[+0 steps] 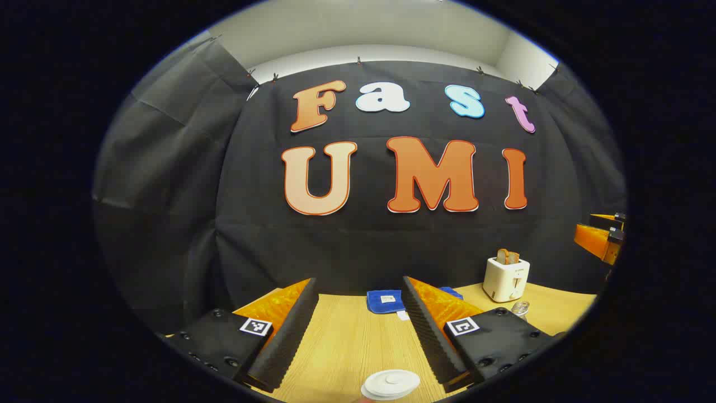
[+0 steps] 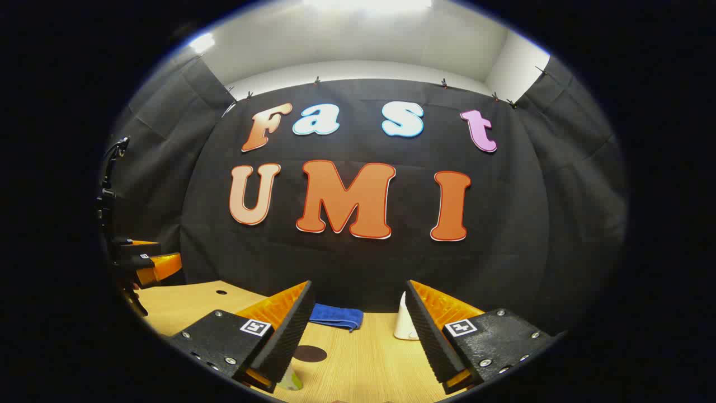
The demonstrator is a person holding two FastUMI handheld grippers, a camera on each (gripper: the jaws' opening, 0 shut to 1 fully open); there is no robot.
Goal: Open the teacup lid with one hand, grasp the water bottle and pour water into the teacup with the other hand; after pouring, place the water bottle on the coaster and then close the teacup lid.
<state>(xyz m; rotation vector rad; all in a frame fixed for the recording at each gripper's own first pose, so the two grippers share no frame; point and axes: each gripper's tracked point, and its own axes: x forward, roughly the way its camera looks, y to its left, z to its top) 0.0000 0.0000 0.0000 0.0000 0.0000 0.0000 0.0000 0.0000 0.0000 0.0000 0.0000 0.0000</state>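
The white teacup lid (image 1: 391, 384) lay on the wooden table (image 1: 347, 336), low between our left gripper's (image 1: 359, 330) spread fingers, untouched. Our right gripper (image 2: 358, 336) was also spread, empty, with a dark round coaster (image 2: 310, 353) on the table ahead. Farther back lay a blue cloth (image 2: 336, 316); a white toaster (image 1: 505, 278) stood off right.

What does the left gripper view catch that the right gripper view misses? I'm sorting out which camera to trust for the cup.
Left gripper view: the white teacup lid below the open left gripper, a white toaster holding bread, and a clear bottle top beside it.

Right gripper view: a dark round coaster and a white cone-shaped object, ahead of the open right gripper.

Both: the blue cloth at the back of the wooden table.
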